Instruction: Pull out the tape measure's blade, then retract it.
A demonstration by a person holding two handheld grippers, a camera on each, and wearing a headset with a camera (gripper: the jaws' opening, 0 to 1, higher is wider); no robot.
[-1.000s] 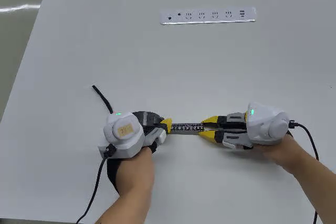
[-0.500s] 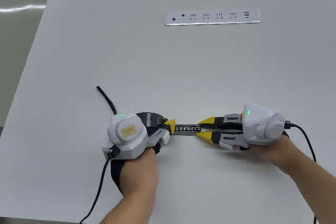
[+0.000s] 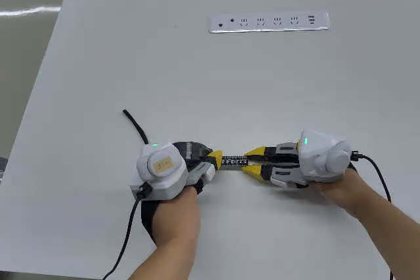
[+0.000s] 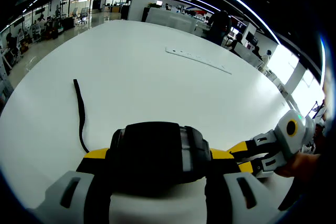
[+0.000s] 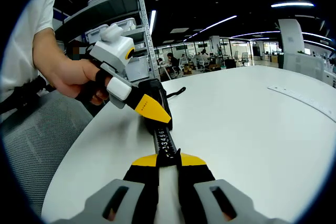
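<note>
White table (image 3: 197, 63); power strip (image 3: 269, 21) flat at far side; tape measure (image 3: 191, 150), black strap (image 3: 134, 124) nearer front

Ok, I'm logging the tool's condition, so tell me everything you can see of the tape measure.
The tape measure has a rounded black case with a grey band, plastic by its look. It appears to rest on the white table, clamped between the yellow jaws of the left hand-held gripper. A short length of dark blade with pale numerals is drawn out, its end pinched by the right hand-held gripper. A black wrist strap lies on the table, running toward the case.
</note>
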